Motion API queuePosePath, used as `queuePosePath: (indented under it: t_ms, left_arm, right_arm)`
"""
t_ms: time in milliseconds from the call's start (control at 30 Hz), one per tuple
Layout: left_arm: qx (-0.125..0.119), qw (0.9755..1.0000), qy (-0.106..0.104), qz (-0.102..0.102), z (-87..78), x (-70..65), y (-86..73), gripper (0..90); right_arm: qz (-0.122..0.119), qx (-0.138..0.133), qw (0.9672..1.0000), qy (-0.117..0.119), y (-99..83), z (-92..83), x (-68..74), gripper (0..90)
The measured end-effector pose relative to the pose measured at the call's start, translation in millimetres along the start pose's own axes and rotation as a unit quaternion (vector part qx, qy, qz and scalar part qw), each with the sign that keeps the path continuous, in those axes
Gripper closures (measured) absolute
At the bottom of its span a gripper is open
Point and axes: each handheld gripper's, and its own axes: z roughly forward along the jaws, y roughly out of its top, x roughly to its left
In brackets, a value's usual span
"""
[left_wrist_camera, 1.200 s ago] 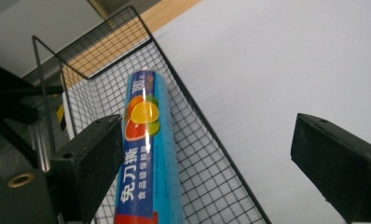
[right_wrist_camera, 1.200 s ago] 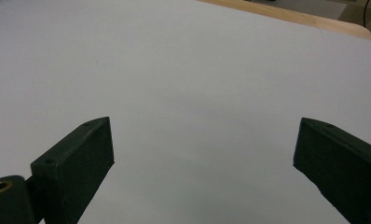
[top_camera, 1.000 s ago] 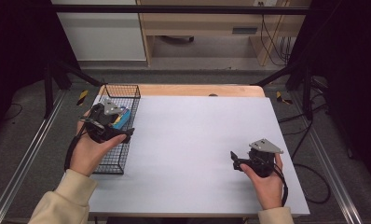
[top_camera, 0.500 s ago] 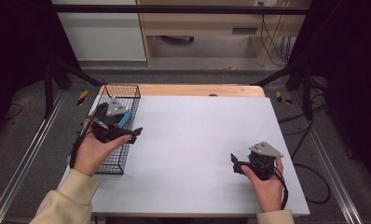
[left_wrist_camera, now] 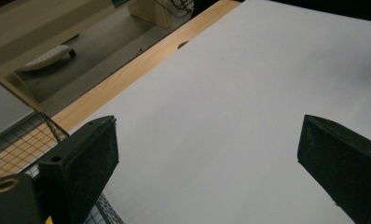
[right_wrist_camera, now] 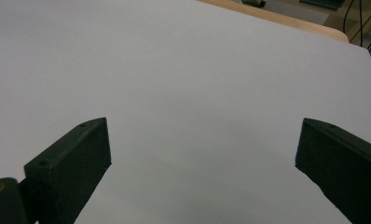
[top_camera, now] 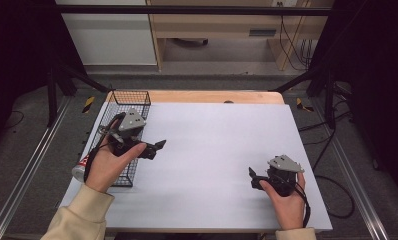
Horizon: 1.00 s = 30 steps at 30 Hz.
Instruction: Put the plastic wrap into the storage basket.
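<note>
Wire basket (top_camera: pixel 118 131): black mesh, long and narrow, open top, sits along the table's (top_camera: pixel 222 150) left edge at about 9 o'clock, running front to back. Part of it is hidden under the left hand (top_camera: pixel 105 165). A white tube-like item with a red band (top_camera: pixel 82 167) pokes out at the basket's near left side; can't tell whether it is inside or beside the mesh. The left claw view catches a corner of the basket (left_wrist_camera: pixel 20 144) at 8 o'clock, with wood edge behind it.

Left claw (top_camera: pixel 157 147): held just right of the basket's rim, over the white table sheet, pointing toward 3 o'clock, roughly level. Jaws stand wide apart and have just been opening; nothing between them, bare white surface in the gap (left_wrist_camera: pixel 207 154). Grey three-cornered plate on top faces up, cable loops back over the wrist. Beige sleeve (top_camera: pixel 79 220) comes in from 7 o'clock.

Right claw (top_camera: pixel 253 178): at about 4 o'clock on the table, well apart from the basket, pointing toward 9 o'clock, low over the sheet. Jaws apart, gap empty (right_wrist_camera: pixel 202 154). Right hand (top_camera: pixel 287 197) grips the body from below.
</note>
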Motion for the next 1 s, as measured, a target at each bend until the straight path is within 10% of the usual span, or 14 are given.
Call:
queuePosePath:
  t_ms: [533,1000]
  left_arm:
    - [-0.014,0.9991,-0.039,0.013,5.6,-14.8,5.2,5.2]
    - [-0.028,0.9962,-0.074,0.037,30.1,-35.4,10.0,5.1]
  right_arm:
    - [-0.011,-0.013,0.9990,-0.042,-9.1,-11.0,-1.5,4.8]
    - [0.031,-0.016,0.9989,-0.031,-11.0,-11.8,-7.9,4.6]
